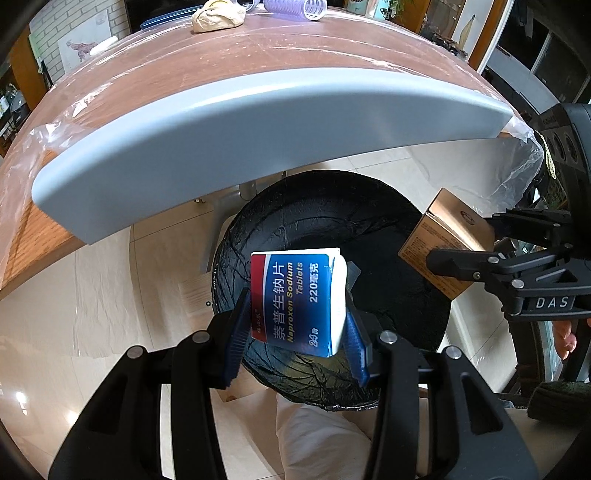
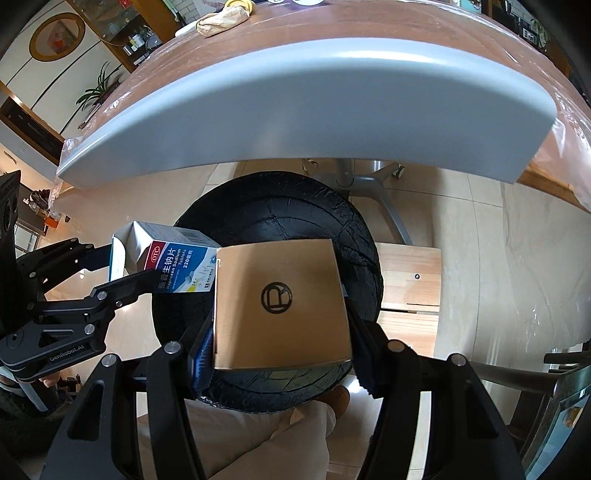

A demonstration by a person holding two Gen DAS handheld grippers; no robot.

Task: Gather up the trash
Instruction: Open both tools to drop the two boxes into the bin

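Note:
My left gripper is shut on a blue and white tablet box and holds it over the open mouth of a black-lined trash bin on the floor. My right gripper is shut on a tan cardboard box with a round black logo, also above the bin. In the left wrist view the tan box hangs at the bin's right rim in the right gripper. In the right wrist view the tablet box sits at the left, gripped by the left gripper.
A grey chair back curves above the bin, in front of a wooden table under clear plastic. A crumpled tan paper and a purple roller lie on the table's far side. A wooden board lies right of the bin.

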